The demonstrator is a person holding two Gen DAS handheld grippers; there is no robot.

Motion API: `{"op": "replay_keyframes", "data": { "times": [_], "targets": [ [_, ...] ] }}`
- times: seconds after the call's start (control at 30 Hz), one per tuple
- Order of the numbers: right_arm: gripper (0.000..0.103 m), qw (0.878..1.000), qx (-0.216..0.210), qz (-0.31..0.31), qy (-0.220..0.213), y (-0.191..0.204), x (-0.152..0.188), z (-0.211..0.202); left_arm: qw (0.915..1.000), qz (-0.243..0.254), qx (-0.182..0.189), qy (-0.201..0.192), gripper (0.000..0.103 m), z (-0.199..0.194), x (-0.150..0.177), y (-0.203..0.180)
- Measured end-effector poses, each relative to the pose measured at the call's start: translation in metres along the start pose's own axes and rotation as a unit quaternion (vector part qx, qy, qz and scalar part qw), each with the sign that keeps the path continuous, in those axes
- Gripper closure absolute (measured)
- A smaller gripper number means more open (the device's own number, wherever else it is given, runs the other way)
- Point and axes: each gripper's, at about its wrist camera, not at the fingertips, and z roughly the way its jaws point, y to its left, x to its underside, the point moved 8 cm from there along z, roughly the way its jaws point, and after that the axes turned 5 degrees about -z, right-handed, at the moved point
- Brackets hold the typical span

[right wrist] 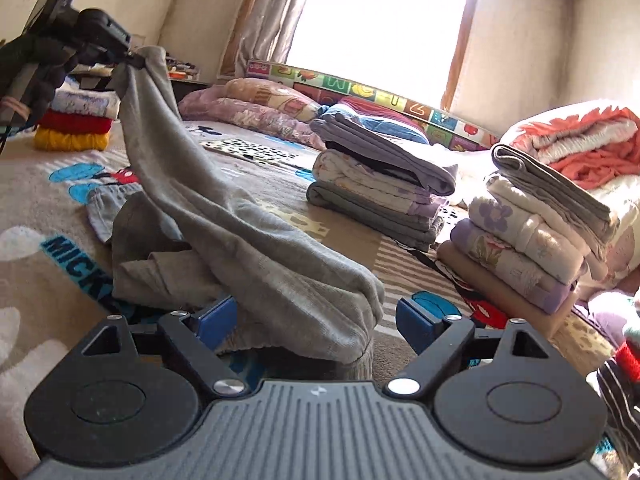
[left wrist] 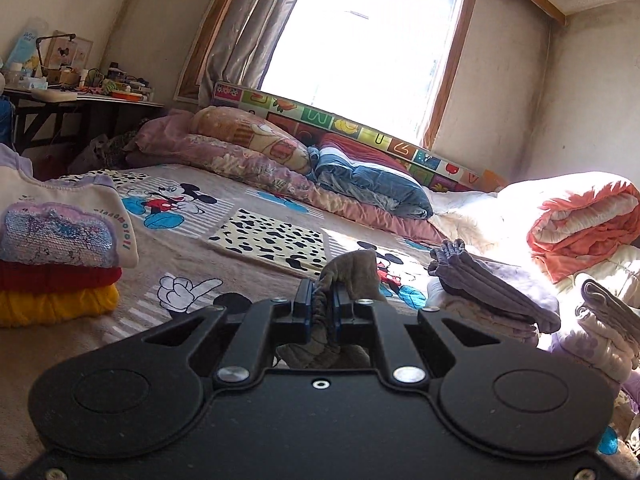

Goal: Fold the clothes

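sunlit bed already carries several folded stacks; one grey garment remains mid-bed, a corner pinched tight by left gripper, right gripper wide open around its hem.

Grey cloth: pinched in the left gripper, and the gripper body hides the rest hanging below in the left view.
Cloth's near end: drops behind the right gripper body; can't tell how it lies on the bed there.
Window: blown out white, nothing readable beyond the glass.
Desk: cluttered, items too small to name; left part cut by the frame edge.
Sequin top: print too blurred to read, left side cut off.
Striped clothes: cut by the right edge, only a sliver shows.
Right stack: bottom layers partly hidden behind each other.
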Motion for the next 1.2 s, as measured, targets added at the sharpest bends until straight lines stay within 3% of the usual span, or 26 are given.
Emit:
{"op": "replay_keyframes", "data": {
  "times": [0.07, 0.1, 0.13, 0.33, 0.63, 0.73, 0.93, 1.2],
  "targets": [
    [0.027, 1.0, 0.001, -0.009, 0.019, 0.004, 0.003, 0.007, 0.9999, -0.013, 0.001, 0.007, 0.095, 0.002, 0.0, 0.009],
    [0.044, 1.0, -0.001, 0.0, 0.025, 0.002, 0.004, 0.01, 0.9998, -0.019, 0.001, 0.011, 0.095, 0.002, 0.001, 0.013],
    [0.051, 0.999, -0.005, 0.014, 0.029, 0.0, 0.004, 0.013, 0.9995, -0.028, 0.001, 0.014, 0.095, 0.002, 0.001, 0.018],
    [0.077, 0.997, -0.023, 0.068, 0.013, -0.014, -0.01, 0.013, 0.9954, -0.083, 0.016, 0.046, 0.095, 0.001, 0.005, 0.04],
    [0.081, 0.992, -0.03, 0.124, -0.002, -0.059, -0.058, 0.043, 0.9771, -0.192, -0.004, 0.093, 0.095, 0.017, 0.024, 0.083],
    [0.082, 0.988, -0.041, 0.15, 0.016, -0.079, -0.068, 0.072, 0.9691, -0.221, -0.01, 0.11, 0.095, 0.026, 0.035, 0.093],
    [0.084, 0.979, -0.06, 0.187, 0.058, -0.103, -0.075, 0.129, 0.9455, -0.292, -0.019, 0.143, 0.095, 0.048, 0.06, 0.115],
    [0.087, 0.967, -0.071, 0.223, 0.102, -0.11, -0.07, 0.184, 0.9323, -0.324, -0.032, 0.157, 0.096, 0.061, 0.075, 0.129]
  ]
}}
